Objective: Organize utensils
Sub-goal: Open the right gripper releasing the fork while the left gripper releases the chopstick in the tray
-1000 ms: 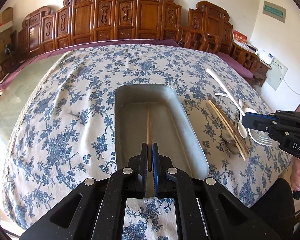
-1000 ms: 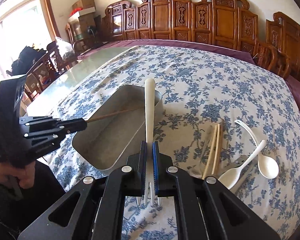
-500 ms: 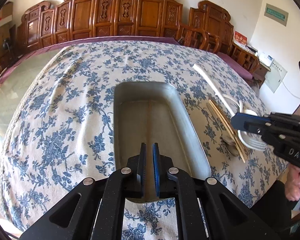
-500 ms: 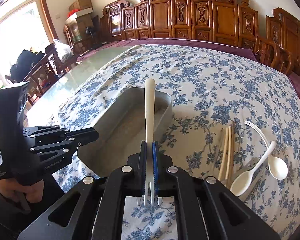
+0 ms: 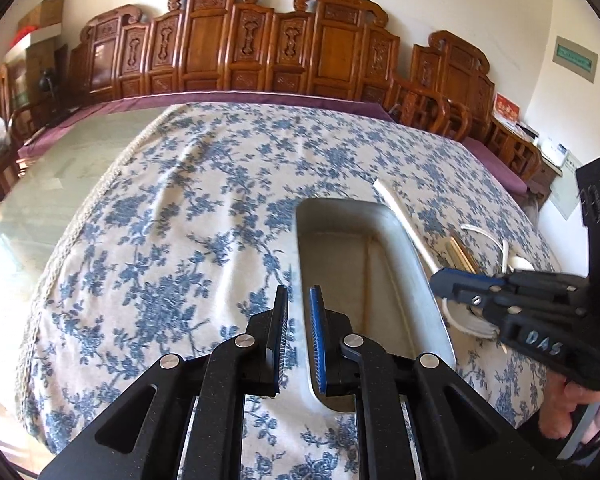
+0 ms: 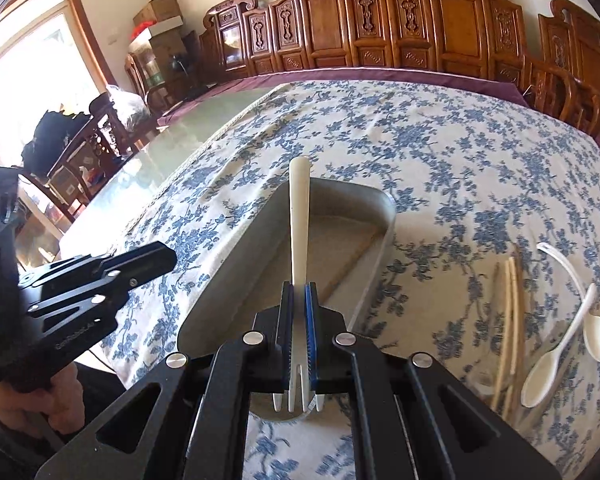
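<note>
Right gripper (image 6: pixel 299 300) is clamped on a white plastic fork (image 6: pixel 299 240), gripped near the neck; tines point back toward the camera, handle runs straight forward along the fingers; fork hangs over the near half of the metal tray (image 6: pixel 384 236), long axis close to parallel with the tray's length, so to my eye a straight lowering and release would lay it flat inside; fork looks clear of the tray floor, but contact can't be ruled out from this angle. A chopstick (image 6: pixel 360 256) lies along the tray floor by the right wall; fork should land left of it. Left gripper (image 5: pixel 299 320) is spread with nothing between the pads; it sits above the tray's left rim (image 5: pixel 300 264) near the close end, off to the side of the drop path, so it doesn't seem to block. Right hand is the one on task; left is idle. Still on the floral tablecloth (image 6: pixel 460 152) right of the tray: a bundle of chopsticks (image 6: pixel 510 312), then two white spoons (image 6: pixel 572 332) crossing each other, both just beside the tray and nearer the right gripper. Nothing else stands between fork and tray; carved wooden chairs (image 6: pixel 380 20) line the far edge, well apart.
</note>
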### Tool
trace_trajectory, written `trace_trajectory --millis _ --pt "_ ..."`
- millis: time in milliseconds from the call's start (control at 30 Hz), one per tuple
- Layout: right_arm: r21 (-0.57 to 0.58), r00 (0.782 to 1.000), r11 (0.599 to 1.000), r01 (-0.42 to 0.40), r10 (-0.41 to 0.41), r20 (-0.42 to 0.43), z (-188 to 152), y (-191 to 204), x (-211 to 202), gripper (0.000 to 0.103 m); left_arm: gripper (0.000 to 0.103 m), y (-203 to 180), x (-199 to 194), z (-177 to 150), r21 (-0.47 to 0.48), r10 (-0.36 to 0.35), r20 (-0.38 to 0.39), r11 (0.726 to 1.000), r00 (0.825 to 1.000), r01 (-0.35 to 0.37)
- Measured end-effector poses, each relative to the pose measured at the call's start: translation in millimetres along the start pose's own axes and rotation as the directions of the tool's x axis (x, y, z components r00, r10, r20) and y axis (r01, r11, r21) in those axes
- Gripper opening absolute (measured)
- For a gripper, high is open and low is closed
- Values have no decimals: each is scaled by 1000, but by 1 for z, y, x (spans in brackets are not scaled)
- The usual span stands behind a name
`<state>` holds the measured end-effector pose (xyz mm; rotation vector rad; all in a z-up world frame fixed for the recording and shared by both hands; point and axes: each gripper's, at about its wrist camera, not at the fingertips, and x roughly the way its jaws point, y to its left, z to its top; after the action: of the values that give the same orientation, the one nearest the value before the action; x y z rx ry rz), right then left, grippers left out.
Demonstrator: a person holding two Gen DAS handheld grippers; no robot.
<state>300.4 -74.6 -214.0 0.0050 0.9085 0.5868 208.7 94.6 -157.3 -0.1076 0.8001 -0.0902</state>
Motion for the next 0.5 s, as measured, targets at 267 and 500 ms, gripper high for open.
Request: trace_trajectory --millis 267,500 --pt "18 1000 1000 1 0 -31 -1 9 30 7 10 12 -2 4 -15 20 8 1000 1000 -20" --pt "31 1000 1000 0 1 -26 -4 5 38 10 10 16 -4 5 -28 14 11 1000 1000 -14"
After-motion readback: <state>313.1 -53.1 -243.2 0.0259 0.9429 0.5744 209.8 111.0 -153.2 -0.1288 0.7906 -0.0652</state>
